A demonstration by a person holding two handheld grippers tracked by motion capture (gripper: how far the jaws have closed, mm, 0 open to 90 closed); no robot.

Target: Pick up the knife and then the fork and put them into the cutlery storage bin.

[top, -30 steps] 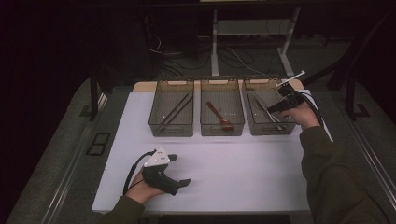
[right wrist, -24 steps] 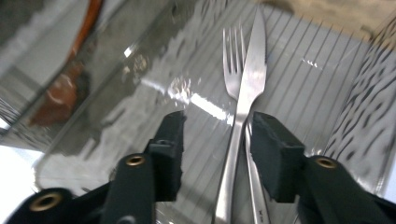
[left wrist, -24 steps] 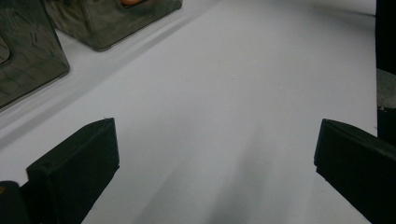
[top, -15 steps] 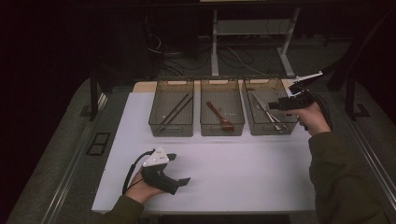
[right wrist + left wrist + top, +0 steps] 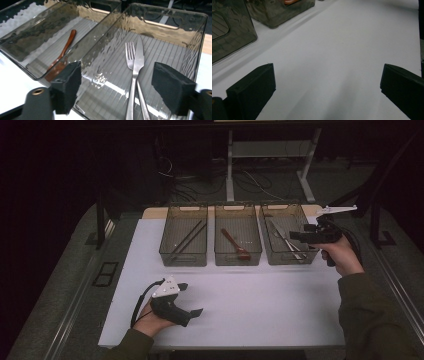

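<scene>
At the upper centre of the high view, three smoky, see-through bins [image 5: 238, 234] stand on a white counter [image 5: 250, 305]; their floors are ribbed with fine lines. A silver fork [image 5: 130, 56] and knife [image 5: 137, 65] shine, a spoon [image 5: 63, 56] is reddish brown, and the fingers [image 5: 66, 86] are matt black.

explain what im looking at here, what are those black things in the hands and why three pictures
A person sits at a white table holding a hand-operated two-jaw gripper in each hand. The high view looks down from above. The other two pictures come from cameras riding on each gripper, looking past its own black jaws. The left gripper rests on the table, open and empty. The right gripper, whose jaws have just been opening, holds nothing and points at the right bin with a fork and knife. The middle bin holds a wooden spoon, the left bin chopsticks.
</scene>
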